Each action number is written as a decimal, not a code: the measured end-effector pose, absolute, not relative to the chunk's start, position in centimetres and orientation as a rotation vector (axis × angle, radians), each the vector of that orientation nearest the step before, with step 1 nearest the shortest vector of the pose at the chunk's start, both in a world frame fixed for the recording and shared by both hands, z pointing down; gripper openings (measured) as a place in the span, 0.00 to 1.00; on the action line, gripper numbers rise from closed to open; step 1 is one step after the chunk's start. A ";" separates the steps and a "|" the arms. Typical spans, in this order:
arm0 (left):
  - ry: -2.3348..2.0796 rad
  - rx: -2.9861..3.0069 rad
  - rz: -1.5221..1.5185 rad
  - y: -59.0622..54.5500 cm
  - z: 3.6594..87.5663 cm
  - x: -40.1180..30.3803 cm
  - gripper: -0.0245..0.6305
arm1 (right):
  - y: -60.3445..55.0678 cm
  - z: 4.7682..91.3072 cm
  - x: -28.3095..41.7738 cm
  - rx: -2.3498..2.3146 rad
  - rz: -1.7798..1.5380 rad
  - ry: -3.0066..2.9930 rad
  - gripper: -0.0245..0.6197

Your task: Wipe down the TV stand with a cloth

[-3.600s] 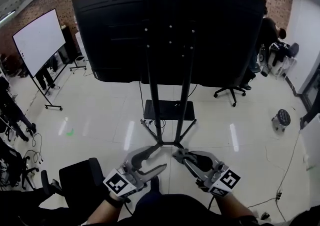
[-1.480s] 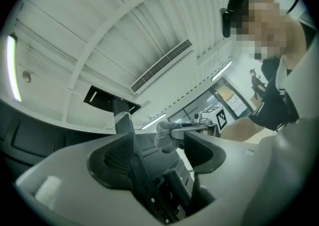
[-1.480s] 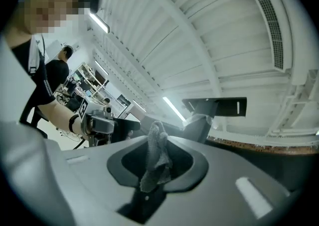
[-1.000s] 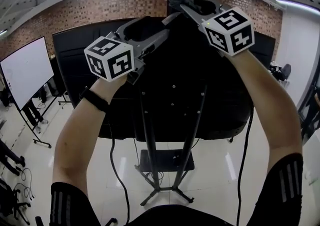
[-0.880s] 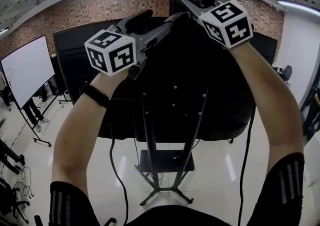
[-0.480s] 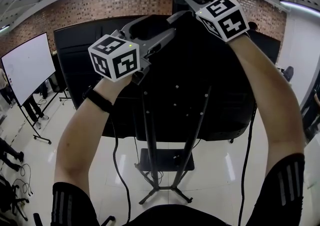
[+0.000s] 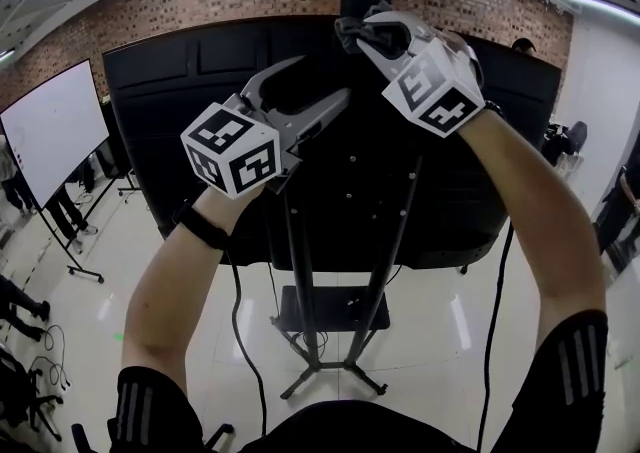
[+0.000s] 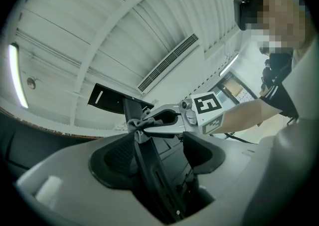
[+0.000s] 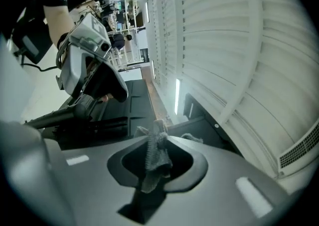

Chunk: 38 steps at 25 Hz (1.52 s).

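In the last half second I had brought both arms down a little. The right tongs (image 7: 360, 29), which had been up above the screen's top edge, now sat lower, at the head of the TV stand (image 7: 300, 271). They were clenched on the grey cloth (image 9: 155, 152), which bunched out ahead of their tips against the dark mount. I judged that this put the cloth on the stand and that a downward stroke along the upright was only starting, so nearly all the wiping was still left.

The left tongs (image 7: 322, 79) had sunk too and hung just below and to the left of the right pair. Their jaws were released and held nothing. Seen from the left tongs, one dark upright ran through the gap between the jaws, but I could not tell whether it touched either jaw. The cloth lay straight ahead of them, up that same upright.

A few seconds before, both pairs had been down near my waist, above the stand's feet. Now the back of the TV (image 7: 180, 101) filled the space behind them.
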State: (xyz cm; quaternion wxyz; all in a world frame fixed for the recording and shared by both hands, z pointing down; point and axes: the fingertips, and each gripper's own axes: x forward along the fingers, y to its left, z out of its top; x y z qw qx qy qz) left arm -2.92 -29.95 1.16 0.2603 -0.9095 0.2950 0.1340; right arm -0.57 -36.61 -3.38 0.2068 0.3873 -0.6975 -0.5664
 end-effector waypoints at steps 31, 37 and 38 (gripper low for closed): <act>0.942 -2.508 0.302 -28.2 16.7 -3.8 0.54 | -36.8 19.0 -2.0 0.804 -1.619 -1.449 0.15; 0.954 -2.561 0.276 -28.1 20.2 -3.4 0.54 | -36.8 22.8 -2.5 0.764 -1.559 -1.446 0.14; 0.956 -2.567 0.266 -28.2 20.8 -3.3 0.54 | -36.8 23.5 -2.6 0.757 -1.552 -1.441 0.14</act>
